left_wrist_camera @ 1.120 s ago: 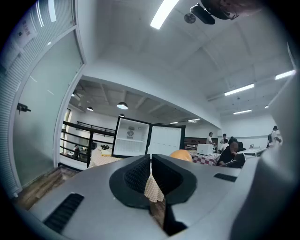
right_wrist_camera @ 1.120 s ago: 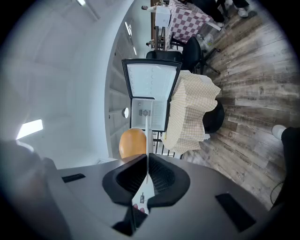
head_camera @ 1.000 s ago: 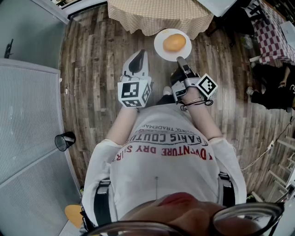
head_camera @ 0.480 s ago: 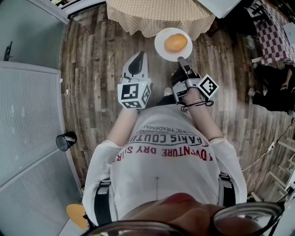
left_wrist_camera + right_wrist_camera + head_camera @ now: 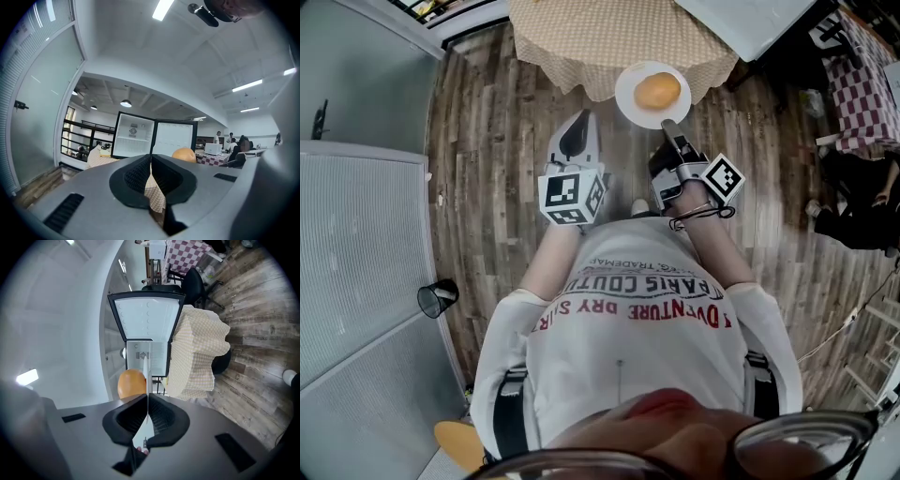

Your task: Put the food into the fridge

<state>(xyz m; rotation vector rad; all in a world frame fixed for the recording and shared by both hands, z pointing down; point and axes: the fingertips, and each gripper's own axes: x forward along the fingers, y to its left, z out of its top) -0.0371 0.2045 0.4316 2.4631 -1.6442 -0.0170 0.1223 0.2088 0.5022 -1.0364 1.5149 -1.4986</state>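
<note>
Right gripper view shows the right hand-held gripper (image 5: 147,398) clamped on the white plate's (image 5: 627,95) rim, likely kept level so the round orange food (image 5: 657,91) stays put near the worktop's (image 5: 609,37) near edge, facing the open fridge (image 5: 147,319); the left hand-held gripper (image 5: 151,162) is closed, empty.

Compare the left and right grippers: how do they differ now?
The right gripper is clamped on the rim of the white plate carrying the orange bun; the left gripper holds nothing. The right gripper is rolled sideways; the left gripper sits level. Both have jaws together and face the open fridge.
</note>
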